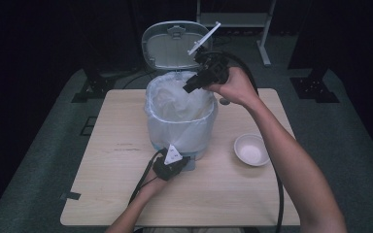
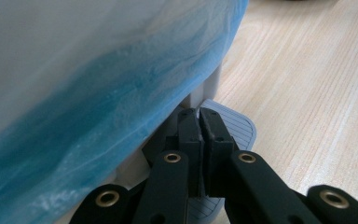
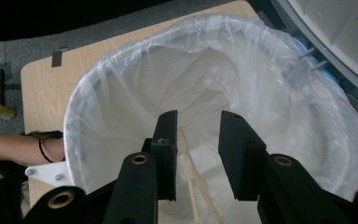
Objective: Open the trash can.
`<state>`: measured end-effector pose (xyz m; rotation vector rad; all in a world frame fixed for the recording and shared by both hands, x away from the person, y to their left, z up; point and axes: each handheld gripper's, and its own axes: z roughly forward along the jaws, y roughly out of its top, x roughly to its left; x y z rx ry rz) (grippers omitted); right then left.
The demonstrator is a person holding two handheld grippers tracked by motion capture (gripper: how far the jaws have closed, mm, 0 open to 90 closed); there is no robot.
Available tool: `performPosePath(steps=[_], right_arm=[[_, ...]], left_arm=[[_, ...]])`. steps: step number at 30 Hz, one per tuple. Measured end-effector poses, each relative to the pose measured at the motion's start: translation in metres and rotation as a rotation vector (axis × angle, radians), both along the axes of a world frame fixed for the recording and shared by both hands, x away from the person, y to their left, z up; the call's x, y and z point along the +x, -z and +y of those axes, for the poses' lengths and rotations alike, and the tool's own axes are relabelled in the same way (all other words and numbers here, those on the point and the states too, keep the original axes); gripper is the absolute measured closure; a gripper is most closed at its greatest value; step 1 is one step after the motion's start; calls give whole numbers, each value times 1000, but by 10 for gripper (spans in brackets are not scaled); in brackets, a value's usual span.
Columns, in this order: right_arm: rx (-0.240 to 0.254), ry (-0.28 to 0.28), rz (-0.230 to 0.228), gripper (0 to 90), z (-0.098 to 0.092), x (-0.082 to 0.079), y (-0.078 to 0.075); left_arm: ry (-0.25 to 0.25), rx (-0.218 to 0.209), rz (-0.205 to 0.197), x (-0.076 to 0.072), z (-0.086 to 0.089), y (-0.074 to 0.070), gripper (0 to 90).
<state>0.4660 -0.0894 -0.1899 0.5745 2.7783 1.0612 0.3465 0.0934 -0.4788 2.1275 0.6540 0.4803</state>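
Looks like lab or recording studio, not home; single pale wooden table (image 1: 126,194) stands on grey carpet floor (image 1: 39,160); black curtains all around; dark metal stand feet (image 1: 315,87) beside table; white metal frame base (image 1: 264,48) behind; black tape marks (image 1: 71,196) on table edge.

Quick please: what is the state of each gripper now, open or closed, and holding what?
Left gripper: closed, empty, pressing on the bin's pedal.
Right gripper: open above the lined bin, with chopsticks loose between its jaws.
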Motion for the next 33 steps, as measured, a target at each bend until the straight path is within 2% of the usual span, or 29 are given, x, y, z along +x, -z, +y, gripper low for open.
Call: performPosePath(steps=[6, 10, 21, 33], right_arm=[[21, 6, -10, 648, -20, -9, 0], [46, 12, -13, 627, -41, -17, 1], [74, 38, -21, 614, -77, -31, 8], [85, 57, -21, 589, -103, -41, 17]], left_arm=[[0, 0, 0, 0, 0, 0, 885], [-2, 0, 1, 0, 0, 0, 885], [-1, -2, -1, 0, 0, 0, 885], [-2, 0, 1, 0, 0, 0, 885]])
